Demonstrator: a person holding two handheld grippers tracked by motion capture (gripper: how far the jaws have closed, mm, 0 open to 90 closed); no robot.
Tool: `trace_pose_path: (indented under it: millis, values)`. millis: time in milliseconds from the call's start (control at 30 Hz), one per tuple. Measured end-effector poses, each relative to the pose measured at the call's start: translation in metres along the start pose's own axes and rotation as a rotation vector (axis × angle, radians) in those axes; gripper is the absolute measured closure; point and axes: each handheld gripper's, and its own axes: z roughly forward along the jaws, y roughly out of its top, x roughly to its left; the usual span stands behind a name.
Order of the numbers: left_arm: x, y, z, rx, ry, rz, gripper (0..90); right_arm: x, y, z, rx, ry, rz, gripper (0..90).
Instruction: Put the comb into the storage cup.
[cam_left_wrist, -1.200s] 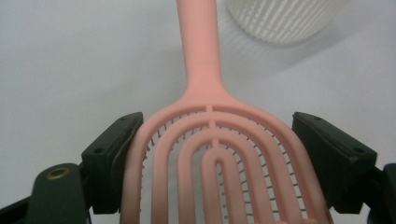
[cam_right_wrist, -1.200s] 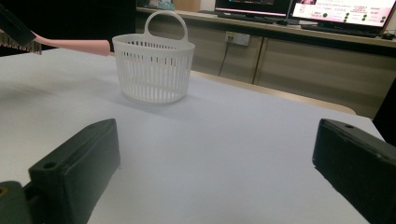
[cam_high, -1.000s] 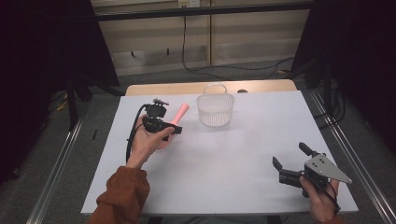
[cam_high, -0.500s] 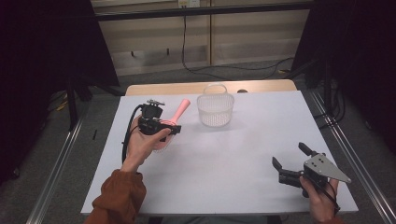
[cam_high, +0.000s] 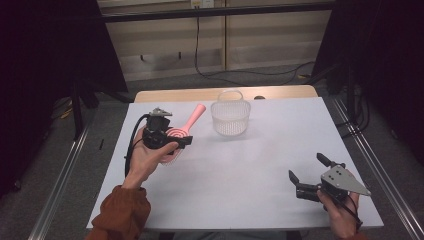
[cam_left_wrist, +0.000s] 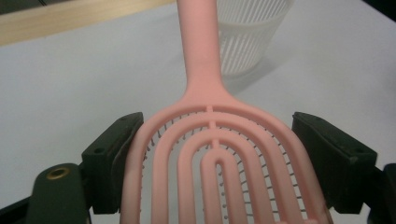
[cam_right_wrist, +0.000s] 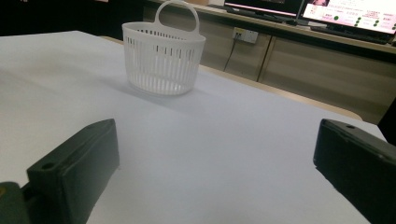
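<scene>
A pink hairbrush (cam_high: 196, 114) hangs just above the white table, its vented head clamped between the jaws of my left gripper (cam_high: 175, 140). In the left gripper view the hairbrush (cam_left_wrist: 201, 56) points its handle away from the left gripper (cam_left_wrist: 215, 140), toward a white slotted basket (cam_left_wrist: 247, 42). That basket (cam_high: 230, 117) stands upright at the table's far middle, just right of the handle's tip. My right gripper (cam_high: 306, 167) rests in a hand near the front right corner, open and holding nothing. The right gripper (cam_right_wrist: 219, 140) faces the basket (cam_right_wrist: 163, 56) across bare table.
The white table top (cam_high: 260, 165) lies between the two hands. A wooden strip (cam_high: 175, 95) runs along its far edge. Metal rails (cam_high: 60, 175) flank the table on both sides, and cables lie on the floor beyond it.
My left hand has lifted the hairbrush slightly and carried it a little toward the basket. The right hand has kept still.
</scene>
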Motion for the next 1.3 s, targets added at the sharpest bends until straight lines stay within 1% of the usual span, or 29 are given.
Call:
trace_pose_path:
  millis: [67, 100, 133, 167, 200, 233, 300, 333, 367, 400, 433, 467, 500, 533, 567, 600, 667, 700, 767, 833, 867, 1033, 1067, 1100, 1167, 1200, 1233, 1267, 1300]
  values:
    - [-0.002, -0.001, -0.003, -0.013, -0.008, 0.007, 19.5, 0.001, 0.0, 0.001, -0.001, -0.001, -0.003, 0.0]
    - [-0.003, -0.001, -0.004, -0.013, -0.014, 0.024, 19.5, 0.002, 0.0, 0.001, 0.0, 0.002, -0.005, 0.0]
    - [-0.003, -0.001, -0.004, -0.017, -0.024, 0.025, 19.4, 0.002, 0.0, 0.002, -0.003, 0.003, -0.005, 0.0]
    - [-0.004, -0.002, -0.005, -0.022, -0.024, 0.037, 19.5, 0.003, 0.001, 0.002, -0.001, 0.002, -0.004, 0.0]
    - [-0.005, -0.002, -0.005, -0.014, -0.03, 0.051, 19.5, 0.003, 0.001, 0.002, -0.005, 0.007, -0.005, 0.0]
    - [-0.007, -0.003, -0.004, -0.025, -0.031, 0.05, 19.4, 0.004, 0.001, 0.003, -0.008, 0.008, -0.005, 0.0]
    - [-0.008, -0.004, -0.004, -0.019, -0.045, 0.067, 19.5, 0.006, 0.002, 0.005, -0.007, 0.007, -0.012, 0.0]
    - [-0.009, -0.005, -0.004, -0.028, -0.048, 0.066, 19.5, 0.007, 0.003, 0.006, -0.006, 0.017, -0.013, 0.0]
    - [-0.01, -0.006, -0.004, -0.021, -0.054, 0.079, 19.5, 0.009, 0.004, 0.007, -0.01, 0.022, -0.014, 0.0]
    - [-0.011, -0.006, -0.005, -0.039, -0.047, 0.084, 19.5, 0.01, 0.004, 0.008, -0.009, 0.025, -0.016, 0.0]
    - [-0.012, -0.007, -0.006, -0.05, -0.045, 0.098, 19.5, 0.012, 0.005, 0.009, -0.005, 0.032, -0.019, 0.0]
    - [-0.013, -0.007, -0.006, -0.04, -0.061, 0.109, 19.5, 0.013, 0.006, 0.01, -0.006, 0.041, -0.022, 0.0]
    - [-0.013, -0.007, -0.007, -0.047, -0.065, 0.108, 19.5, 0.015, 0.007, 0.011, -0.01, 0.046, -0.029, 0.0]
    - [-0.014, -0.007, -0.009, -0.042, -0.065, 0.118, 19.5, 0.016, 0.008, 0.013, -0.01, 0.046, -0.037, 0.0]
    - [-0.016, -0.008, -0.009, -0.043, -0.071, 0.112, 19.5, 0.018, 0.009, 0.014, -0.014, 0.048, -0.04, 0.0]
    - [-0.017, -0.009, -0.009, -0.046, -0.071, 0.121, 19.5, 0.02, 0.01, 0.015, -0.009, 0.055, -0.042, 0.0]
    - [-0.018, -0.01, -0.009, -0.033, -0.099, 0.131, 19.5, 0.023, 0.012, 0.017, -0.014, 0.064, -0.055, 0.0]
    - [-0.018, -0.01, -0.009, -0.025, -0.112, 0.145, 19.5, 0.025, 0.013, 0.018, -0.016, 0.071, -0.061, 0.0]
    - [-0.021, -0.01, -0.008, -0.022, -0.113, 0.155, 19.5, 0.029, 0.016, 0.02, -0.02, 0.081, -0.086, 0.0]
    - [-0.022, -0.01, -0.008, -0.021, -0.128, 0.164, 19.5, 0.034, 0.018, 0.021, -0.034, 0.078, -0.126, 0.8]
    - [-0.024, -0.01, -0.008, -0.019, -0.135, 0.173, 19.5, 0.036, 0.019, 0.021, -0.034, 0.081, -0.137, 0.7]
    - [-0.031, -0.011, -0.005, -0.015, -0.165, 0.197, 19.4, 0.047, 0.026, 0.029, -0.041, 0.118, -0.167, 0.8]
    - [-0.032, -0.01, -0.005, -0.014, -0.17, 0.209, 19.4, 0.049, 0.027, 0.03, -0.041, 0.122, -0.172, 0.8]
    - [-0.034, -0.011, -0.004, -0.024, -0.169, 0.218, 19.4, 0.051, 0.029, 0.032, -0.042, 0.127, -0.177, 0.9]
    - [-0.037, -0.01, -0.002, -0.01, -0.19, 0.232, 19.4, 0.055, 0.031, 0.036, -0.044, 0.136, -0.192, 1.1]
    - [-0.039, -0.011, -0.001, -0.016, -0.185, 0.236, 19.5, 0.058, 0.033, 0.037, -0.037, 0.145, -0.208, 2.1]
    - [-0.04, -0.011, 0.0, -0.006, -0.192, 0.248, 19.4, 0.06, 0.035, 0.039, -0.031, 0.157, -0.228, 4.3]
    - [-0.042, -0.011, 0.0, -0.007, -0.2, 0.249, 19.5, 0.063, 0.036, 0.04, -0.032, 0.164, -0.248, 5.3]
    - [-0.044, -0.011, 0.001, -0.005, -0.2, 0.258, 19.4, 0.066, 0.038, 0.041, -0.035, 0.167, -0.26, 4.5]
